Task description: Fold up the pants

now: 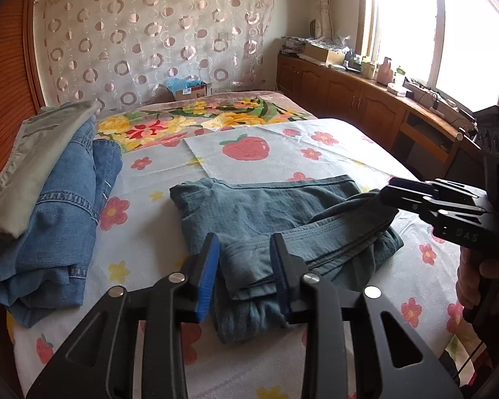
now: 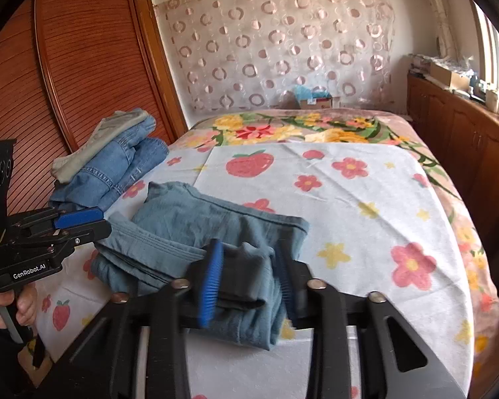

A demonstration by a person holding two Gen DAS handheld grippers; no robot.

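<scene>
On the bed, near its front edge, the blue-green pants are seen folded into a thick bundle, with the waistband bunched at the front. A flowered sheet with strawberries is spread under them. A pile of 2 folded things, blue jeans with a grey garment on top, is laid to the left, just beside the pants. Wooden cupboards are seen along the right wall.

The left claw is spread, with a fold of the pants between its pads, not squeezed. The right claw is spread too, around another fold. Both are tilted down at the front edge.
</scene>
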